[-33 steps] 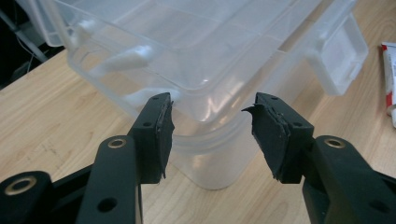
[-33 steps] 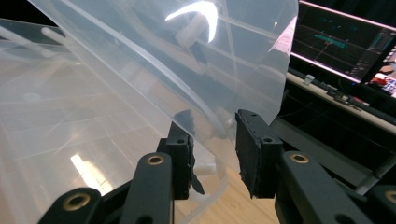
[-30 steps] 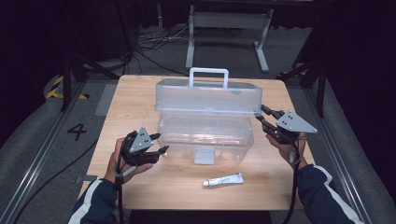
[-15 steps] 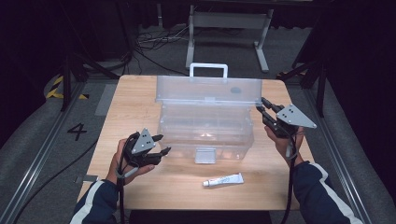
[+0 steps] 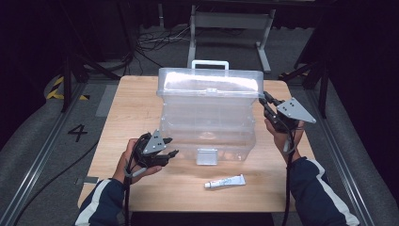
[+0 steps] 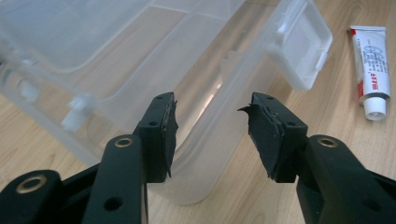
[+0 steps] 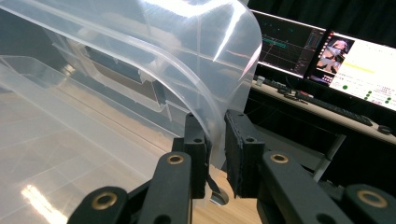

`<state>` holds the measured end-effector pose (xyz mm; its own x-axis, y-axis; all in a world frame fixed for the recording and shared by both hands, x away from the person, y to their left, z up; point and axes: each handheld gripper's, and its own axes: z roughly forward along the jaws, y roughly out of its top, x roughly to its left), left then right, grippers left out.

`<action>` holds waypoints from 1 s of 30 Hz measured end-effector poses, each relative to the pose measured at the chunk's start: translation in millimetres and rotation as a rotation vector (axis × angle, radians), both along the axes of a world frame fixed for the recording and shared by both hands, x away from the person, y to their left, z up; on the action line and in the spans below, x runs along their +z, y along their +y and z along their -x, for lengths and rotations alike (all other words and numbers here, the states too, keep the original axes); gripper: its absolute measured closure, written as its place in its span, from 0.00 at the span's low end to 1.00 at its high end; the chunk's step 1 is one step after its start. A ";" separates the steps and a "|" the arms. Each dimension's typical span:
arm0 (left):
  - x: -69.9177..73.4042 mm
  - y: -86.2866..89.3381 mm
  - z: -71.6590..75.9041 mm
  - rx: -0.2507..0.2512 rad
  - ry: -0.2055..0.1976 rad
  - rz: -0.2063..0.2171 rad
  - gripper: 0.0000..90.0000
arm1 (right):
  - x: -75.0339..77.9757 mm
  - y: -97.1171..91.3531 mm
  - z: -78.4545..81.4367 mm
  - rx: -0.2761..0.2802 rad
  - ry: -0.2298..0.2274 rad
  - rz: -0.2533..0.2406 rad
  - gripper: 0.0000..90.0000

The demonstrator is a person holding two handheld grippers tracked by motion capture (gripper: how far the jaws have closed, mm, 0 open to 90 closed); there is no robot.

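Lid (image 5: 209, 81) now higher (clear plastic)

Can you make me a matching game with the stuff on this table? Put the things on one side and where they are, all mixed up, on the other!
Things:
1. clear plastic box
2. white tube
3. white handle
4. right gripper

Places:
A. lying on the table in front of the box
B. on top of the lid, at the far side
C. in the middle of the table
D. pinching the lid's edge

Pairs: 1-C, 2-A, 3-B, 4-D
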<state>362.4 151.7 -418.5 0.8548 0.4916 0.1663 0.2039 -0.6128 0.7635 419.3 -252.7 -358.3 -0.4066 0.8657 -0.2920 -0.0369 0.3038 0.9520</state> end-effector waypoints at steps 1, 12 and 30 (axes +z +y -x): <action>-0.3 -2.5 -1.0 -0.005 0.004 -0.001 0.58 | 0.6 -0.1 -1.2 -0.003 0.002 -0.003 0.89; -3.9 -15.4 -13.3 -0.038 0.025 -0.035 0.69 | 9.4 2.8 -15.8 -0.044 0.014 0.022 0.92; -9.3 -13.9 -17.6 -0.083 0.012 -0.088 0.76 | 20.6 5.7 -34.3 -0.073 0.057 -0.013 0.94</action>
<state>380.0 137.9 -427.8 0.8943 0.4027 0.1952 0.1581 -0.6923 0.7040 453.6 -247.1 -337.7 -0.3580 0.8972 -0.2586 0.0393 0.2912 0.9558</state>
